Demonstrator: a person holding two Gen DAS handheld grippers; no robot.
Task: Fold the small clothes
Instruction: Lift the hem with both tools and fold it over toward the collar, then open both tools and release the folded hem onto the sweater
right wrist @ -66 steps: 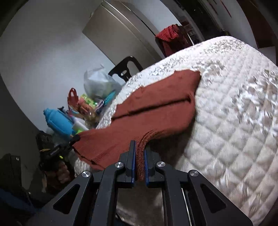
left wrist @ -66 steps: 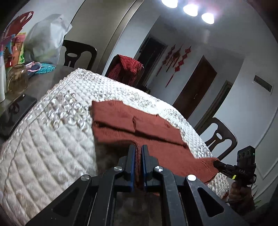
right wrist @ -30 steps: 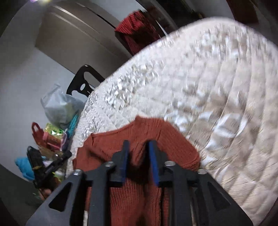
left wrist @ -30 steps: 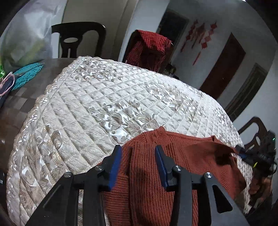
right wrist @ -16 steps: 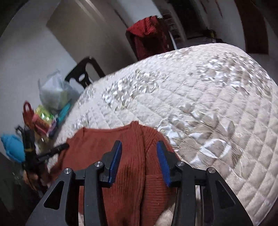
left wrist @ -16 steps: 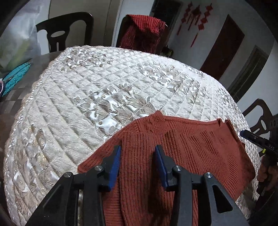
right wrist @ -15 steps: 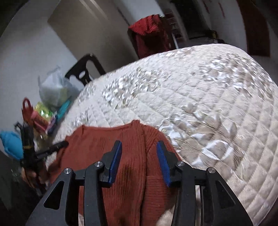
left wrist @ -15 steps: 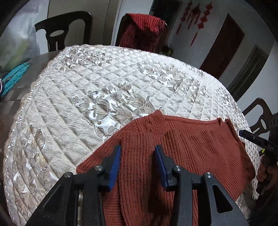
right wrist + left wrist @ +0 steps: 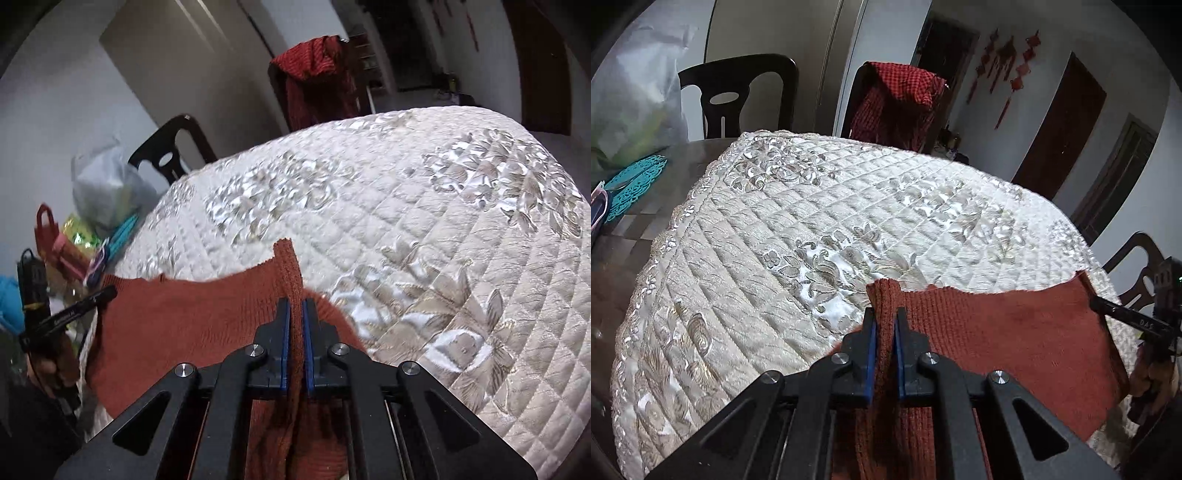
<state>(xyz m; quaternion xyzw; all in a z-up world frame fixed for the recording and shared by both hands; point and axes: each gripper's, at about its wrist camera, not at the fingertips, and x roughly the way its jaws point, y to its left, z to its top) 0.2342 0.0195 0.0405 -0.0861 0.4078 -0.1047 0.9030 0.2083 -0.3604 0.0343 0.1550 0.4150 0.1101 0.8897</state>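
A rust-red knitted garment (image 9: 1008,332) lies at the near edge of a cream quilted table cover (image 9: 820,221). My left gripper (image 9: 884,314) is shut on the garment's left corner, which stands up between the blue pads. My right gripper (image 9: 295,304) is shut on the garment's (image 9: 192,314) right corner in the same way. The top edge of the garment is stretched between the two grippers, lifted a little off the cover (image 9: 424,221). Each gripper shows at the side of the other's view: the right one (image 9: 1126,317), the left one (image 9: 66,314).
Dark chairs (image 9: 738,96) stand behind the table, one draped with a red checked cloth (image 9: 897,96). A plastic bag (image 9: 107,188), a teal mat (image 9: 631,181) and colourful packages (image 9: 70,236) sit at the table's left end. Another chair (image 9: 1137,266) stands at the right.
Both grippers were open over the garment half a second ago. Now both have closed on its top corners and raised the edge between them.
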